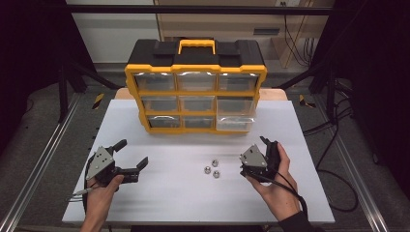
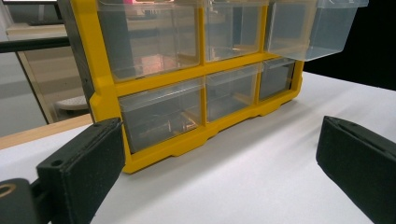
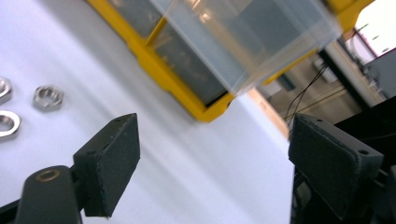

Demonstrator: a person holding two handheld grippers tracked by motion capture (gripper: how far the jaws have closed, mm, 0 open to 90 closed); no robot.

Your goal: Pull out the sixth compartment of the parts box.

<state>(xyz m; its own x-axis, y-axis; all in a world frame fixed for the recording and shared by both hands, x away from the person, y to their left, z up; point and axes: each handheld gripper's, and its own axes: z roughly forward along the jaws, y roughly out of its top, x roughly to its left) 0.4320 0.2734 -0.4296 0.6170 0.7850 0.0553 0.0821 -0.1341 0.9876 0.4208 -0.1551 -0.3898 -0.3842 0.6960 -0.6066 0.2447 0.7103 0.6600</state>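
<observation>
High view: white table (image 1: 159, 193), left gripper (image 1: 131, 160) and right gripper (image 1: 263, 153) both spread wide and empty, well apart near the front edge. Three nuts (image 1: 212, 168) lie between them, nearer the right one. Drawer organizer (image 1: 195, 92) stands at the back; open surface ahead.

Left gripper view: organizer front, one clear drawer (image 2: 314, 27) pulled out.

Right gripper view: nuts at left, drawer overhead.
</observation>
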